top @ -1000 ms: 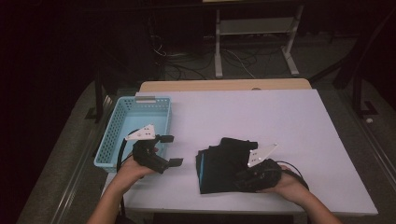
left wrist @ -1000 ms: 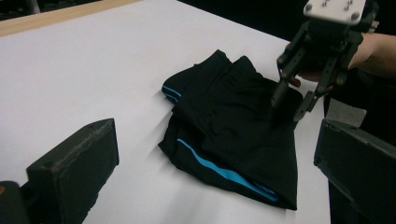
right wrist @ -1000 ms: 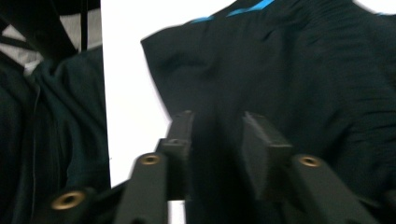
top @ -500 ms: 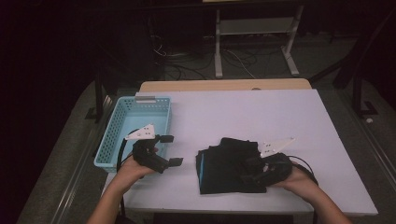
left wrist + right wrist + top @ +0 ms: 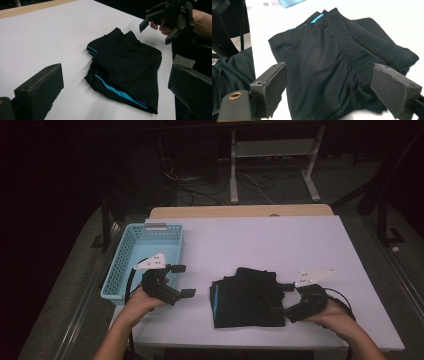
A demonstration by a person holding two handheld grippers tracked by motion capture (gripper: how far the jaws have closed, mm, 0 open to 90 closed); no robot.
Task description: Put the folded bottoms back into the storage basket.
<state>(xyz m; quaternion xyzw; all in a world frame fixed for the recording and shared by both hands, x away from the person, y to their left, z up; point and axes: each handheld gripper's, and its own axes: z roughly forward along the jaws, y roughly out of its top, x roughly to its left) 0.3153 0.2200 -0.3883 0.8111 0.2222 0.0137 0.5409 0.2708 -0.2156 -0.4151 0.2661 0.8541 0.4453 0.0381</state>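
Observation:
Folded black shorts with blue trim (image 5: 247,297) lie on the white table (image 5: 260,240), near its front edge. My right gripper (image 5: 282,299) sits at the shorts' right edge and points left. Its jaws have just been opening and stand wide, with the cloth lying under them and not pinched. In the right gripper view the shorts (image 5: 332,50) spread between and beyond the right gripper (image 5: 332,75). My left gripper (image 5: 182,280) hovers open left of the shorts, holding nothing. The left gripper view shows the shorts (image 5: 125,67) ahead and the right gripper (image 5: 155,32) beyond them.
A light blue plastic basket (image 5: 159,226) stands at the table's left edge, just behind my left hand. A wooden surface (image 5: 240,211) adjoins the far edge. A white metal stand (image 5: 270,150) and cables sit on the dark floor beyond.
My right gripper has drawn back to the right, off the shorts to their right edge, and its jaws have spread. The shorts lie flat. The left gripper has stayed put.

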